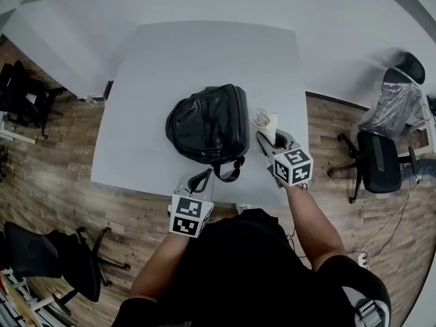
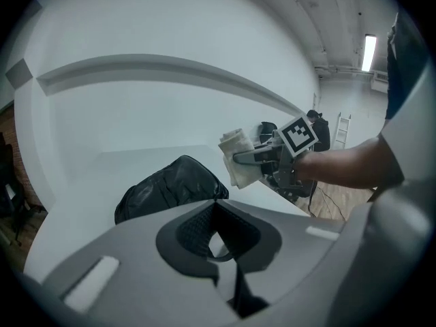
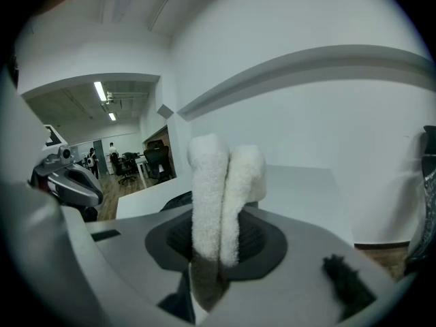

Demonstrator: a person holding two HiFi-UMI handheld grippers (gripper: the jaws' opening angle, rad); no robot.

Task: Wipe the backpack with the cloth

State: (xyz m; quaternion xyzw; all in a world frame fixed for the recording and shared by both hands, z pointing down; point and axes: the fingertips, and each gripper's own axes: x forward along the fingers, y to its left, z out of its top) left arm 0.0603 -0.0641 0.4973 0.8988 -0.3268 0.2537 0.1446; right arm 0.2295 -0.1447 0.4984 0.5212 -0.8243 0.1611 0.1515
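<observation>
A black backpack [image 1: 208, 122] lies on the white table [image 1: 150, 73], its strap loop [image 1: 227, 172] hanging toward the near edge. My right gripper [image 1: 263, 137] is just right of the backpack and shut on a folded white cloth [image 1: 266, 122], which stands up out of its jaws. The cloth [image 3: 221, 196] fills the middle of the right gripper view. My left gripper [image 1: 201, 179] hovers at the near table edge beside the strap loop, jaws shut with nothing seen between them. The left gripper view shows the backpack [image 2: 170, 191] ahead to the left and the cloth [image 2: 235, 157] in the right gripper [image 2: 251, 159].
Black office chairs [image 1: 380, 161] stand on the wooden floor to the right, and another chair [image 1: 51, 254] at the lower left. A white wall runs behind the table. A cable [image 1: 385, 234] trails on the floor at the right.
</observation>
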